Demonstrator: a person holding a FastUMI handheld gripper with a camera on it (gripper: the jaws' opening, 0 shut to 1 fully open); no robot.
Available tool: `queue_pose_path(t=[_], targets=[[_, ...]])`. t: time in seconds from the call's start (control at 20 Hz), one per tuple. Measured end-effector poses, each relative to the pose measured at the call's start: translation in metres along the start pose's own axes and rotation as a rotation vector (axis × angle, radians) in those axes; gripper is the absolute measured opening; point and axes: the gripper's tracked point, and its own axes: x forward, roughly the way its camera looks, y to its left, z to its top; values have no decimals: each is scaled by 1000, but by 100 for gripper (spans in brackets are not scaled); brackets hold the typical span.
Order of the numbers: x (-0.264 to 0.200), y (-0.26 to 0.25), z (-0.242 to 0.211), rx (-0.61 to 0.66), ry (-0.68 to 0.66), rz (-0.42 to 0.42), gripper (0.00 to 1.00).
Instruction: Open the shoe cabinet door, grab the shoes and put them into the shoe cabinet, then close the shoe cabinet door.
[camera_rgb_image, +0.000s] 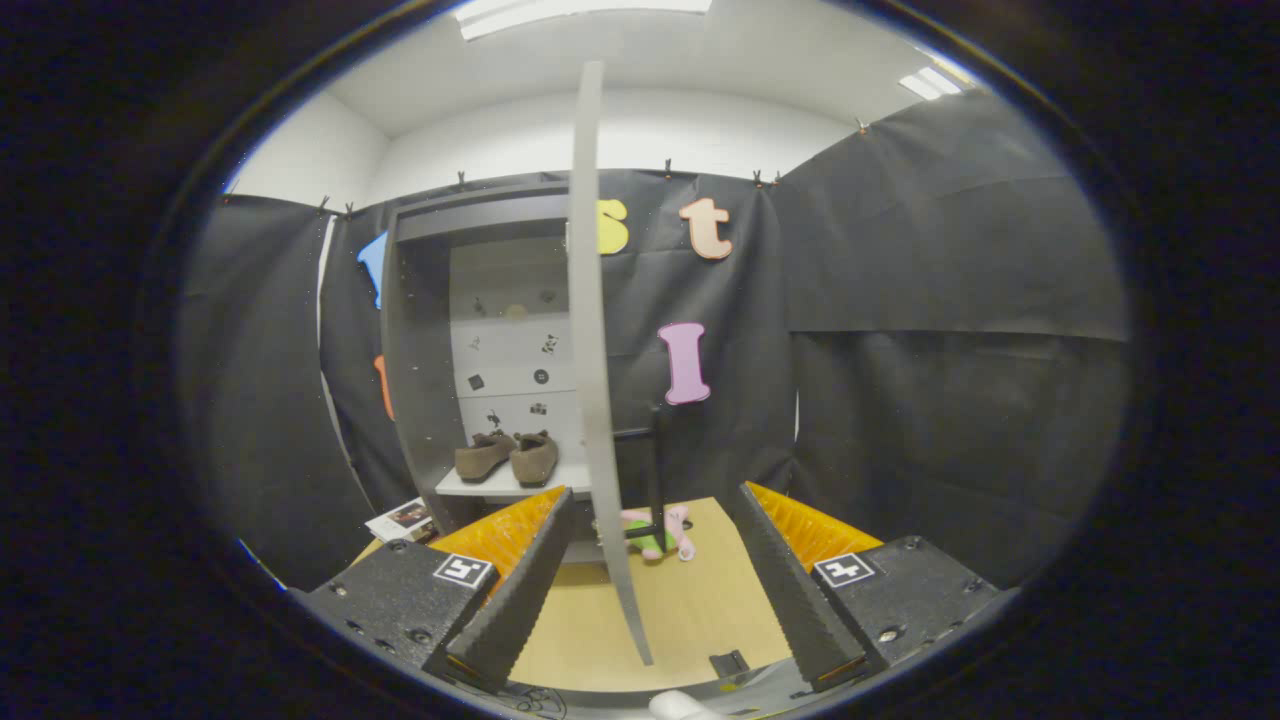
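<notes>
While its two ridged black fingers (520, 590) stand spread wide and hold nothing, the hand-held gripper (650, 590) points level along the pale wooden desk (690, 610). Edge-on between the fingers rises the thin grey cabinet door (592, 350), swung open. Beyond the left finger, a pair of brown suede shoes (507, 457) sits on the grey cabinet's white shelf (500, 487). A pink-and-green soft toy (660, 535) lies just ahead.

Bright ceiling panels (580, 12) overhead; sharp centre, strong fisheye bending outward.
</notes>
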Motion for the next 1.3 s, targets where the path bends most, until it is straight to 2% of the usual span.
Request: queue_pose_path(t=[0.3,0.55,0.65,0.85,0.95,1.3], targets=[[50,-40,-1,-6,17,68,100],[80,-28,-10,-15,36,195,100],[87,-26,-10,-38,30,217,100],[90,-15,-12,-58,35,274,100],[89,-13,-11,-75,30,281,96],[73,36,-20,-70,36,311,96]])
